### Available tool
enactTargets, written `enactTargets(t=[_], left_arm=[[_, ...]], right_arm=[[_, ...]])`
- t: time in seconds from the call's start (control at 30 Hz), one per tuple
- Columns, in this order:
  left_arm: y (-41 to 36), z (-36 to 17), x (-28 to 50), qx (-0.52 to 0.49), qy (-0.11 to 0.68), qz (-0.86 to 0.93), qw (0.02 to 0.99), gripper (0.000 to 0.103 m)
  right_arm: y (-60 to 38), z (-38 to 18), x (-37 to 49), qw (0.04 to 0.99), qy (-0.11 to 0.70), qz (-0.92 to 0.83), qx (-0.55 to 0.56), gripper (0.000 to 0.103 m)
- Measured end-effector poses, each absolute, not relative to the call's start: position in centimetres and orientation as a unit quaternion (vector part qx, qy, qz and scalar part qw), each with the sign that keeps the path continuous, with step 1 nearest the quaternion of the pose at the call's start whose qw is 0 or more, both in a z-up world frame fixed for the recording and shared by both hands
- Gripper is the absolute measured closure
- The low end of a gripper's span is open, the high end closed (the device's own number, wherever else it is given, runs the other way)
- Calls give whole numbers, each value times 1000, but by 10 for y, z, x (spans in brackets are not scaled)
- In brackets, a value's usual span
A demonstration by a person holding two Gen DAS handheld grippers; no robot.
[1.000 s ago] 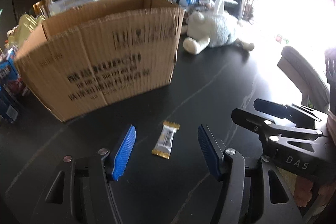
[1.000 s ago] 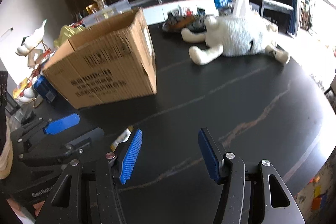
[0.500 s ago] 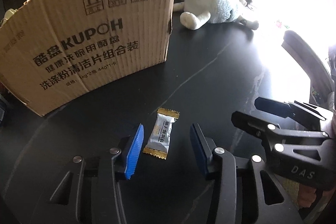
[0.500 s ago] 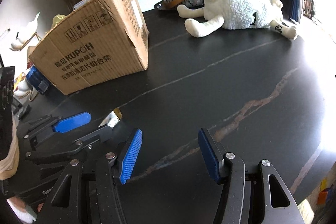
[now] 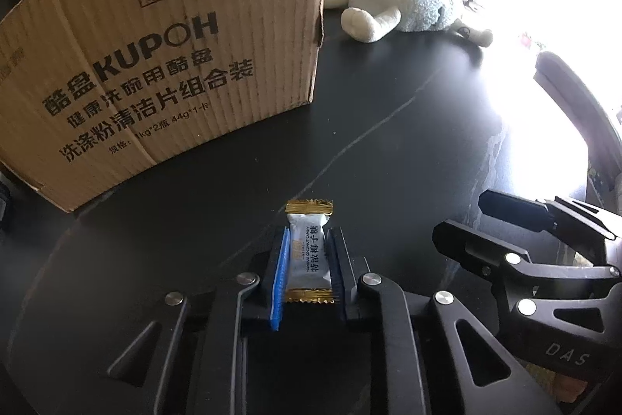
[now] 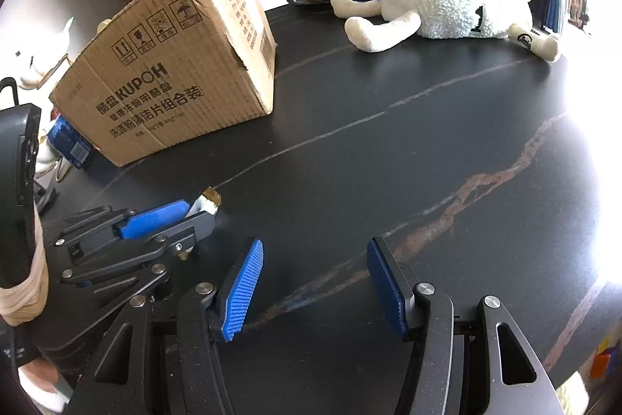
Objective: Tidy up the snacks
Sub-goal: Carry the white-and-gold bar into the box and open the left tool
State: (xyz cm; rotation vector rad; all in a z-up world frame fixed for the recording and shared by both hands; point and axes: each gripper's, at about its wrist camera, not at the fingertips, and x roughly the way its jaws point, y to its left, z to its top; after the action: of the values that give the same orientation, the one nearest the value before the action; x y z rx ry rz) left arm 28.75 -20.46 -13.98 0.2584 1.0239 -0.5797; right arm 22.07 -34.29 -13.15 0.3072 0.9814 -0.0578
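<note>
**Left gripper clamps the candy, box waits up the table**

The wrapped candy (image 5: 310, 251) sits low centre of the left wrist view, lying flat on the black table (image 5: 388, 150), and the left gripper (image 5: 309, 269) is pinched onto its long sides, gold crimped ends poking out free; a grip across the narrow width likely keeps it from twisting. The cardboard box (image 5: 175, 65) fills the upper left, its near wall a tall edge to clear. The right gripper (image 6: 315, 282) hangs parted and empty, bottom centre of its view. Open tabletop stretches right toward the plush sheep (image 6: 447, 6).
</note>
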Motion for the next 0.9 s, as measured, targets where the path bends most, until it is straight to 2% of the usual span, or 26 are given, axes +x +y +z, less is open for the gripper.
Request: enactTargets(t=[0.47,0.9], left_arm=[[-181,-112,273,83,462,-268,842,84],[-137,-52,262,41,412,-242,877,84]], right_arm=[[-330,-117,218,881,455,-23,129,46],[-297,-57,214,907,410,1,97,46]])
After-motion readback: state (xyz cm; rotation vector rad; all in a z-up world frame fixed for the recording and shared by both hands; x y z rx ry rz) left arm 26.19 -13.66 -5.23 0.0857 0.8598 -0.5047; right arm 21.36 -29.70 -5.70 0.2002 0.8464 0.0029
